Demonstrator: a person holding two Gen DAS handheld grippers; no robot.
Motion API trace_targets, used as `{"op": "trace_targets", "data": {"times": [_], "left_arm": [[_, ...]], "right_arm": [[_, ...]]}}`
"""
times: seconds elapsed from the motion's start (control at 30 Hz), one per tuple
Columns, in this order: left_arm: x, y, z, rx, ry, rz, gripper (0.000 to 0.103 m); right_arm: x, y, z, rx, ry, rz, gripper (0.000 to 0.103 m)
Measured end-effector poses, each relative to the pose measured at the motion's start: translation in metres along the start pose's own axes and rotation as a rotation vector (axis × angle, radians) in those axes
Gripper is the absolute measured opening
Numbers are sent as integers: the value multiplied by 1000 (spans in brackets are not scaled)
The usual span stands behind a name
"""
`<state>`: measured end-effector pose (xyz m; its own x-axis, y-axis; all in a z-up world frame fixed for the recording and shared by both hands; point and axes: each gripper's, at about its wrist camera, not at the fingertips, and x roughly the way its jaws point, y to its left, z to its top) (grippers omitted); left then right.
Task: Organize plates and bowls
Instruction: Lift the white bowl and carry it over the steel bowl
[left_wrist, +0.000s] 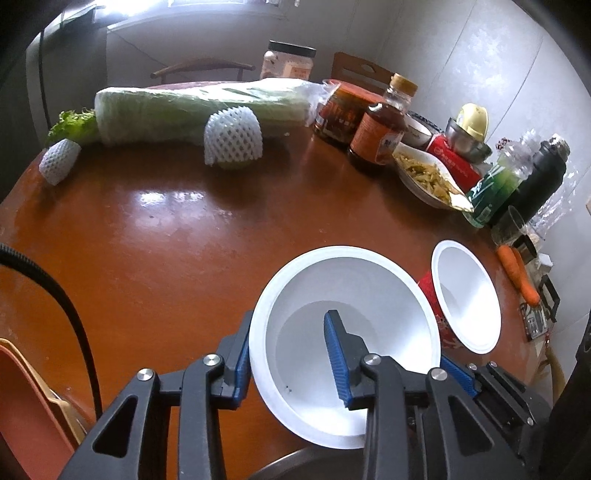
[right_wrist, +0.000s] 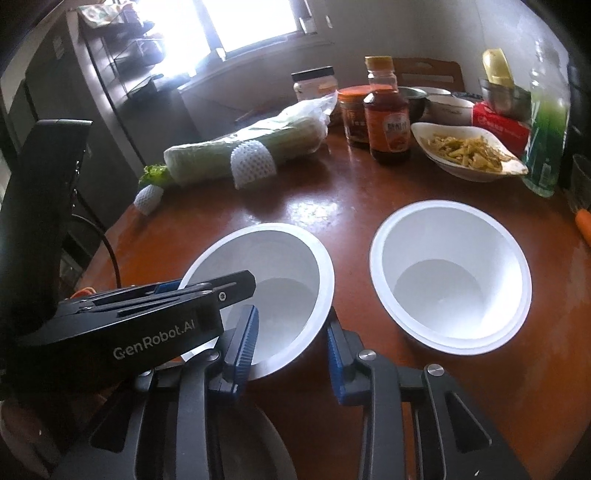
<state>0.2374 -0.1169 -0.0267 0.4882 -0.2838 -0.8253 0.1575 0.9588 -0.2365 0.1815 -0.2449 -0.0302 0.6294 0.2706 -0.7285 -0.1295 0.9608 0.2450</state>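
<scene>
I have two white bowls on the brown table (right_wrist: 295, 206). The near bowl (left_wrist: 343, 339) sits at six o'clock in the left wrist view, and my left gripper (left_wrist: 291, 354) straddles its rim, one finger inside, one outside; whether the pads press it I cannot tell. My right gripper (right_wrist: 291, 350) straddles the same bowl's near-right rim, jaws apart, not touching. The second bowl (right_wrist: 450, 273) stands just beside it at three o'clock.
</scene>
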Motion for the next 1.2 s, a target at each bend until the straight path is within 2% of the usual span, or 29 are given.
{"op": "trace_targets", "data": {"times": [0.63,1.2], "left_arm": [[-45,8,4,-25,-84,2,36],[-71,0,-8,-9,-121,8,36]], "right_arm": [[-19,27,16,-69,-42,15,36],[-44,35,10,-99,-89,18,36]]}}
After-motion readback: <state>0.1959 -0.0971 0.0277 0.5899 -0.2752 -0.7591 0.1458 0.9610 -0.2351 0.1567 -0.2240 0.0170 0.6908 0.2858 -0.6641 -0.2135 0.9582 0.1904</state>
